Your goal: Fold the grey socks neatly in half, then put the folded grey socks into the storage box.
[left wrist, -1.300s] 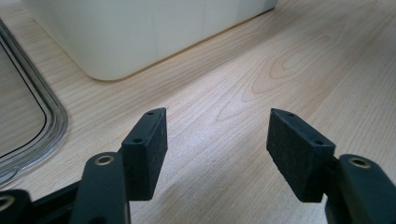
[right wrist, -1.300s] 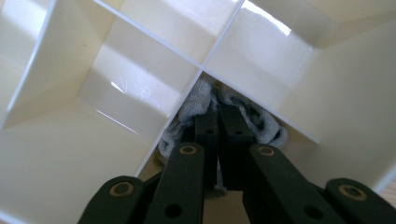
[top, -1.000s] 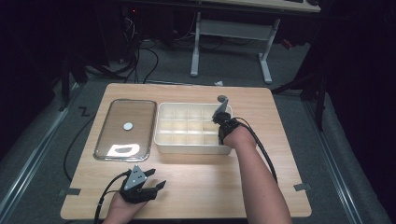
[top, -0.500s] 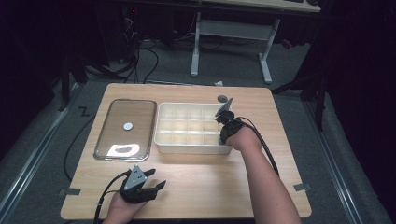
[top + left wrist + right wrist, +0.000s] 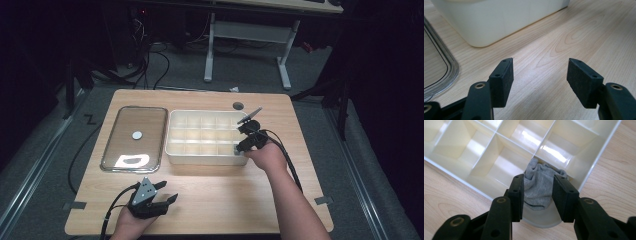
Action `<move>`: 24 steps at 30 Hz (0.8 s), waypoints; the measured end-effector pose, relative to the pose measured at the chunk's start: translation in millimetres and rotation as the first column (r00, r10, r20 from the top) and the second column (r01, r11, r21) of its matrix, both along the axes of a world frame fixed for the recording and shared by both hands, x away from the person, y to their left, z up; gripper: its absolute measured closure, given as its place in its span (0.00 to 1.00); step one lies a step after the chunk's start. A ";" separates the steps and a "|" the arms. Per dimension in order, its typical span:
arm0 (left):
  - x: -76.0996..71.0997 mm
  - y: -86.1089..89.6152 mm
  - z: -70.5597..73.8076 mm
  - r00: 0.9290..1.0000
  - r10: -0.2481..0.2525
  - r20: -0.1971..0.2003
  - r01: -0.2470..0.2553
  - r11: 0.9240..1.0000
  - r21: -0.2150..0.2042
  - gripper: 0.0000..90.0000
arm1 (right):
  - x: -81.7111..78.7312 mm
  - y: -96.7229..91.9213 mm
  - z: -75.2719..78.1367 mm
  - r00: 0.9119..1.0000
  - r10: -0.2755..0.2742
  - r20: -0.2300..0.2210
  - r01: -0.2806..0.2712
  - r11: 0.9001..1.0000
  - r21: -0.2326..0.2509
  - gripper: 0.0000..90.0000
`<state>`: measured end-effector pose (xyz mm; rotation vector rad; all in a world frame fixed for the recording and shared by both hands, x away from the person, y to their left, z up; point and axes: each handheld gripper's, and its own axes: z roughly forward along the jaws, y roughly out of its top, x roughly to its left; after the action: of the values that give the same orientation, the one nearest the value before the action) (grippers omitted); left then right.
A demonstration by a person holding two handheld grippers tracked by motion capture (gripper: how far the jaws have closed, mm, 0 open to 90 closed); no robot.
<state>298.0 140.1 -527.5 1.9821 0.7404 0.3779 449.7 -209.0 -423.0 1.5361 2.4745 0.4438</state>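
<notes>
Light wooden surface (image 5: 210, 200) carries everything. Largest item on it: cream plastic divided organiser box (image 5: 205, 139), open top, grid of compartments. The right gripper (image 5: 239, 148) hangs over the box's near right corner in the high view. The left gripper (image 5: 167, 199) sits well short of the box, near the surface's front edge.

Next: clear rectangular lid with a raised rim (image 5: 134, 138), lying flat beside the box, on the side away from the right fingers. In the left gripper view its rim (image 5: 449, 72) runs just left of the left fingers, and the box wall (image 5: 499, 17) is ahead of them, apart.

Small dark round spot (image 5: 238, 105) on the surface past the box, beyond the right fingers.

Grey bunched sock (image 5: 539, 186) sits in the corner compartment of the box (image 5: 499, 165), directly under the right gripper (image 5: 537, 192). In the right gripper view it shows between the two fingers (image 5: 517, 195), lying against the compartment's divider. The fingers have just been opening: they stand fairly wide on either side of the sock with visible gap at the pads, no squeeze on the cloth. Whether the pads still brush it, cannot tell. In the high view the sock is a small grey patch (image 5: 236, 149) at the fingertips.

Left gripper (image 5: 540, 80): fingers wide apart, nothing between them, bare surface (image 5: 574, 37) underneath.
</notes>
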 end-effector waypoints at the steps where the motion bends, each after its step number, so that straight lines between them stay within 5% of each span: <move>1: -0.6 -0.4 0.3 1.000 -0.005 -0.002 0.005 1.000 0.005 0.43 | -1.6 -1.5 -0.3 1.000 -0.005 0.013 0.005 1.000 0.008 0.69; 13: -0.7 0.2 1.4 1.000 -0.003 -0.002 0.003 1.000 -0.010 0.43 | -24.3 -3.7 1.7 0.992 -0.013 0.126 0.004 0.997 0.075 0.61; 17: 0.9 2.2 1.3 1.000 0.000 -0.004 0.000 1.000 -0.008 0.43 | -37.9 -1.7 4.3 0.981 0.009 0.194 -0.019 0.999 0.049 0.60; 24: 0.7 5.0 1.8 1.000 0.003 -0.013 -0.003 1.000 -0.020 0.44 | -62.3 -3.1 -2.0 0.963 -0.008 0.268 -0.024 0.993 0.117 0.58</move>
<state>298.8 145.0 -525.7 1.9664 0.7526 0.3590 387.4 -212.1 -425.0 1.4012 2.2823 0.7607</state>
